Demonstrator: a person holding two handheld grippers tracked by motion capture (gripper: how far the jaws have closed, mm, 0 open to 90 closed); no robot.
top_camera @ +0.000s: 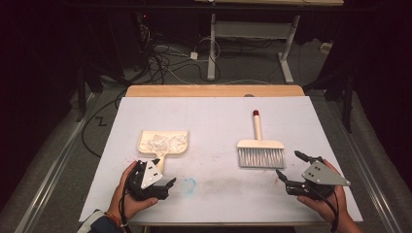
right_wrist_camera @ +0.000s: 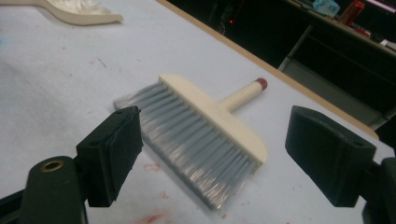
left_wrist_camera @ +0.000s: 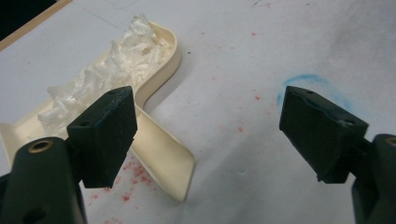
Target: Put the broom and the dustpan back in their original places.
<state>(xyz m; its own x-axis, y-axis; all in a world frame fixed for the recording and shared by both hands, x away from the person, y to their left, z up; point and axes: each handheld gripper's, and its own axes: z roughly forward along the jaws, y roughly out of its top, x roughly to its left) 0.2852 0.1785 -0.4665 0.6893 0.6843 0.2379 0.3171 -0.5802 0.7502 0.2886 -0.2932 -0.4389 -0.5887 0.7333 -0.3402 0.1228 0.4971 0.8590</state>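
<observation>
Dustpan (top_camera: pixel 163 142): cream plastic, lying flat on the white-covered worktop (top_camera: pixel 218 111), the landmark for this entry. Its tray holds a heap of crumpled clear scraps (top_camera: pixel 166 141); its handle (left_wrist_camera: pixel 163 158) points toward the person.

Brush (top_camera: pixel 260 148): cream head, grey bristles, red-capped handle. Lies flat, well to the right of the dustpan, bristles toward the person.

Left tongs (top_camera: pixel 162 186): just on the person's side of the dustpan, at the end of its handle. Jaws spread wide, holding nothing. In the left gripper view one jaw stands in front of the handle; contact cannot be told, and the other jaw is over bare worktop beside a blue smudge (left_wrist_camera: pixel 303 81).

Right tongs (top_camera: pixel 290 167): far right of the dustpan, just beyond the brush's bristles. Jaws spread wide, empty, touching nothing.

Step in hand, as judged: taking up the loaded dustpan by its handle. Advice: centre both jaws across the handle, one on each side, before closing; grip near the tray end for balance; lift level or the loose scraps will slide out. The handle is thin and smooth, so close firmly.

Marks: red specks and grey smears on the worktop near the dustpan.
</observation>
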